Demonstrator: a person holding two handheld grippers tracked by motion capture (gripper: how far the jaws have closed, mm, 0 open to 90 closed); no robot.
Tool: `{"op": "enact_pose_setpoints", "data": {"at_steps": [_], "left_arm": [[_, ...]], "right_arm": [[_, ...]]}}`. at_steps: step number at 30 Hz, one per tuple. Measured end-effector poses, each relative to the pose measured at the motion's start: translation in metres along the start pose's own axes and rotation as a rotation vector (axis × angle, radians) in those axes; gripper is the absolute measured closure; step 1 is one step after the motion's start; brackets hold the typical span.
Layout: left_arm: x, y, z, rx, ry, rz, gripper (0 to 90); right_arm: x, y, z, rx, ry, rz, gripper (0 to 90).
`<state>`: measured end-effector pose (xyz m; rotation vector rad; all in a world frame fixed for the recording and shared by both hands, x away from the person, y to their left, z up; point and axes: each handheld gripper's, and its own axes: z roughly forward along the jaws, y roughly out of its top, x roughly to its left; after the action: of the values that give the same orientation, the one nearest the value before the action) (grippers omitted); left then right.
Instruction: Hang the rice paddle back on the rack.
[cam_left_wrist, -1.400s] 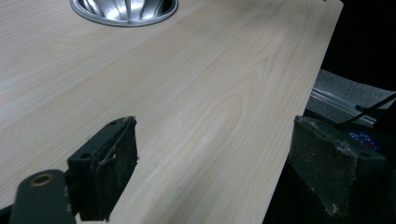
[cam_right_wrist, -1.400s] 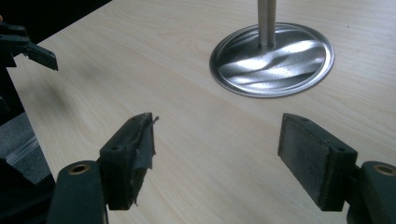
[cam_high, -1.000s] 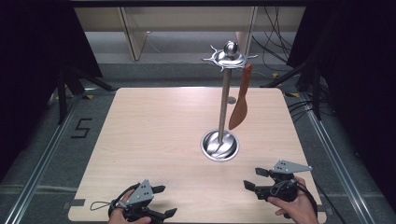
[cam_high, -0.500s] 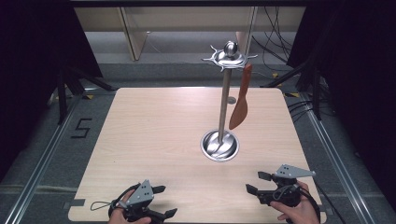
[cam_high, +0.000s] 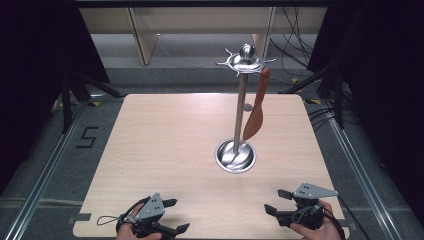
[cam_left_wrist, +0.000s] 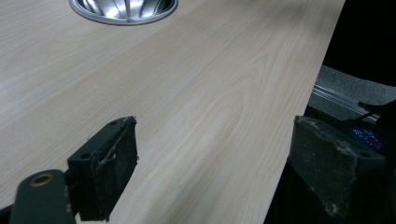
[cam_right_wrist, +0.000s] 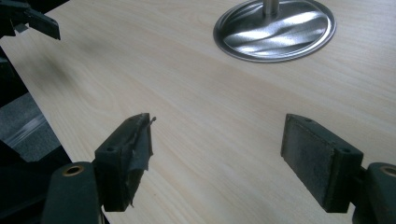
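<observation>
Seen from above: left tool (cam_high: 172, 216) and right tool (cam_high: 278, 202), both spread wide and gripping nothing, low over the near edge of a pale wooden worktop (cam_high: 165, 145). Ahead of them, right of centre, a chrome utensil stand (cam_high: 240, 115): round dished base (cam_high: 235, 156) flat on the wood, slim upright pole, hooked crown at the top. Hanging from one hook on the stand's right side, an orange-brown spatula (cam_high: 255, 112), blade down, clear of base and worktop, well apart from both tools and far above their level. Right tool nearer the stand than the left, jaws pointed toward the left tool across the front edge.

From the left gripper view: dark pads (cam_left_wrist: 114, 165) parted over bare wood, rim of the base (cam_left_wrist: 123, 11) at the top, worktop's edge running just inside the far pad, dark floor and a metal rail beyond.

From the right gripper view: pads (cam_right_wrist: 135, 154) equally wide, base (cam_right_wrist: 275, 30) and foot of the pole ahead, left tool's jaw tips (cam_right_wrist: 39, 21) at the upper left corner. Broad open wood between tools and stand; left half of the worktop free.
</observation>
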<state>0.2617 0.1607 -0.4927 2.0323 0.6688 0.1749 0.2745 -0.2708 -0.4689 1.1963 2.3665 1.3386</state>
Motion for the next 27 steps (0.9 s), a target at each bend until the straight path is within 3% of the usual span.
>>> {"op": "enact_pose_setpoints", "data": {"at_steps": [1,4,6,7,8,9,10,12,14,15,16,21,22,23,24,25,27], "left_arm": [[0.0007,0.0,-0.0003,0.007,0.002,0.007,14.8],[0.0008,0.0,-0.0004,0.008,0.003,0.008,14.7],[0.0009,-0.0002,-0.0004,0.009,0.002,0.013,14.8],[0.0003,-0.0004,0.0002,0.008,-0.006,-0.001,14.7],[0.0015,-0.0002,-0.0008,0.019,0.0,0.017,14.8],[0.0015,-0.0003,-0.0005,0.019,0.003,0.013,14.8],[0.0009,-0.0002,-0.0003,0.009,0.004,0.01,14.8],[0.0017,-0.0003,-0.0007,0.024,0.002,0.016,14.7],[0.0017,-0.0003,-0.0005,0.016,0.004,0.019,14.8],[0.002,-0.0001,-0.0006,0.016,0.002,0.024,14.8],[0.0021,0.0001,-0.0008,0.012,0.001,0.033,14.8],[0.0015,0.0001,-0.0004,0.018,0.002,0.014,14.7],[0.003,0.0008,-0.0007,0.016,-0.001,0.045,14.8],[0.0019,0.0,0.0005,-0.003,0.0,0.034,14.8],[0.0014,-0.0002,-0.0003,0.013,0.001,0.011,14.8],[0.0025,0.0005,-0.0007,0.017,0.006,0.033,14.8],[0.0011,0.0001,0.0008,-0.001,-0.002,0.012,14.8]], "right_arm": [[-0.001,-0.0001,-0.0009,0.004,-0.002,-0.03,25.7],[0.0015,-0.0019,-0.0002,0.003,-0.028,-0.026,25.8],[0.0047,-0.0031,-0.0031,0.019,-0.007,0.003,25.8],[0.003,-0.0037,-0.0025,0.005,-0.025,-0.035,25.8],[0.0056,-0.0046,-0.0031,0.024,-0.022,-0.007,25.8],[0.0041,-0.0051,-0.0026,0.016,-0.012,-0.028,25.8],[0.0063,-0.0061,-0.0032,0.027,-0.023,-0.009,25.8],[0.0038,-0.0066,-0.0035,0.024,-0.028,-0.053,25.8],[0.0061,-0.0078,-0.0044,0.039,-0.038,-0.014,25.9],[0.0047,-0.0077,-0.0046,0.028,-0.035,-0.033,25.9],[0.0067,-0.0086,-0.0042,0.036,-0.027,-0.004,26.0],[0.0068,-0.0095,-0.0049,0.047,-0.037,-0.007,26.1],[0.0067,-0.0096,-0.0049,0.048,-0.039,-0.009,26.1],[0.0069,-0.0097,-0.0049,0.05,-0.038,-0.007,26.1],[0.007,-0.0096,-0.0048,0.051,-0.038,-0.004,26.1],[0.0068,-0.0097,-0.0045,0.051,-0.039,-0.007,26.1],[0.0043,-0.0097,-0.0041,0.042,-0.045,-0.034,26.1]]}}
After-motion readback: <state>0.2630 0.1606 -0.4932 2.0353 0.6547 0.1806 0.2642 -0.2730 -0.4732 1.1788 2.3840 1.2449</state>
